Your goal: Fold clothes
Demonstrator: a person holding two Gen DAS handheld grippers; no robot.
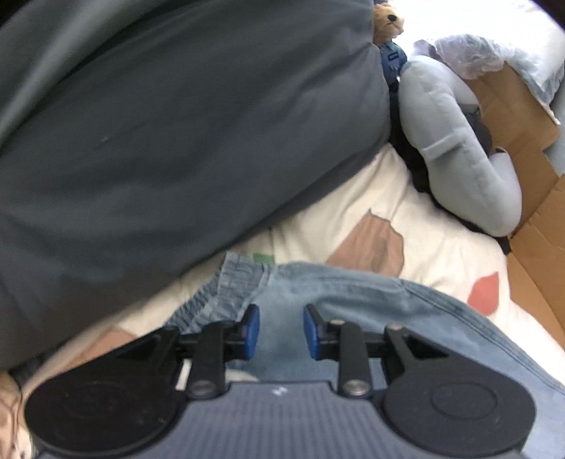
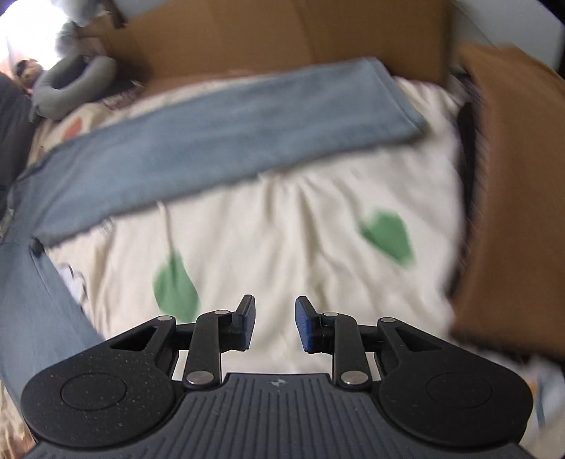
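Note:
A pair of light blue jeans lies spread on a cream bedspread with leaf shapes. In the left wrist view its elastic waistband (image 1: 226, 282) and upper part (image 1: 353, 293) lie right under my left gripper (image 1: 281, 330), which is open with nothing between its blue pads. In the right wrist view one jeans leg (image 2: 226, 130) stretches across the bed to the far right and the other leg (image 2: 31, 303) runs down the left edge. My right gripper (image 2: 274, 325) is open and empty, above the bare bedspread (image 2: 300, 219) between the two legs.
A large dark grey pillow (image 1: 159, 123) fills the upper left of the left wrist view. A grey neck pillow (image 1: 455, 141), a teddy bear (image 1: 388, 21) and cardboard (image 1: 522, 148) lie at the bed's far side. A brown cushion (image 2: 512, 197) is to the right of the jeans.

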